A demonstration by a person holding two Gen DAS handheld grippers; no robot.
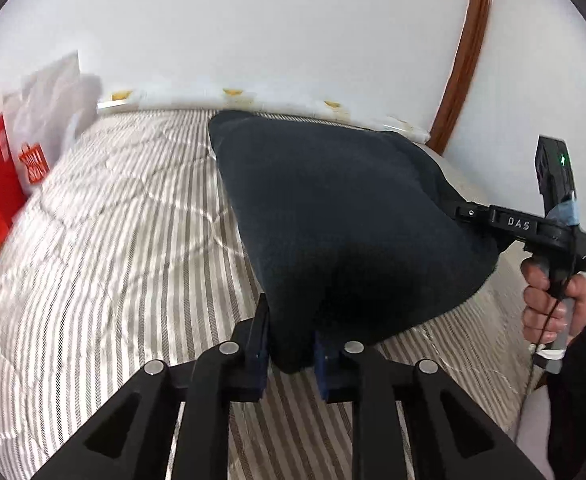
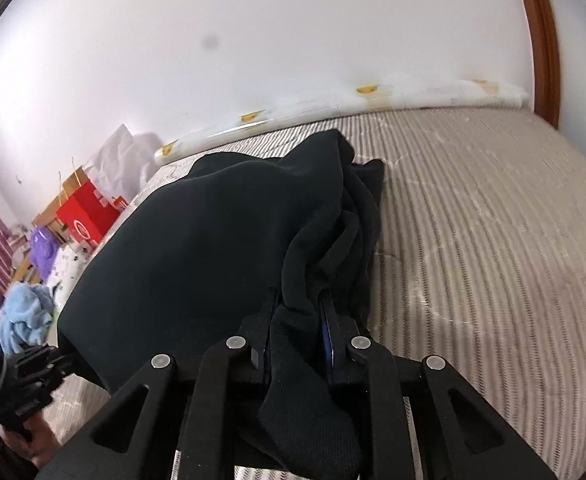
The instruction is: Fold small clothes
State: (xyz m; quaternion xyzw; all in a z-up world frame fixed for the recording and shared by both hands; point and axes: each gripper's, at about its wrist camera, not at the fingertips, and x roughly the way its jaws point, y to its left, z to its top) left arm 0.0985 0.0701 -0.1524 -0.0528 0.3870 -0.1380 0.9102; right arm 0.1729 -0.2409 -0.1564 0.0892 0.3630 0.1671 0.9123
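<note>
Black linkage arms fill the bottom of the left wrist view, and the left gripper [image 1: 291, 344] has its fingers [image 1: 259, 344] pinching a bunched corner of the dark garment [image 1: 333, 216]. Across to the right of that view, the right gripper [image 1: 463, 213] bites the cloth's other edge, a hand [image 1: 553, 308] wrapped round its handle. So the garment hangs stretched between the two, lifted over the striped bed [image 1: 113, 240], its far end draping down onto the cover near the wall.

From the right wrist view, the right gripper [image 2: 299, 334] shows fingers [image 2: 329, 340] pressed in on a thick folded hem of the garment [image 2: 197, 248], with loose fabric spilling back over the linkage. The left gripper [image 2: 59, 360] is at the lower left, clamped on the cloth's corner.

Beyond the bed's left edge sit a red bag [image 2: 87, 216], a white bag [image 1: 49, 108], something purple [image 2: 43, 250] and a crumpled light blue cloth [image 2: 27, 318]. A brown wooden frame [image 2: 541, 40] curves up the wall.
</note>
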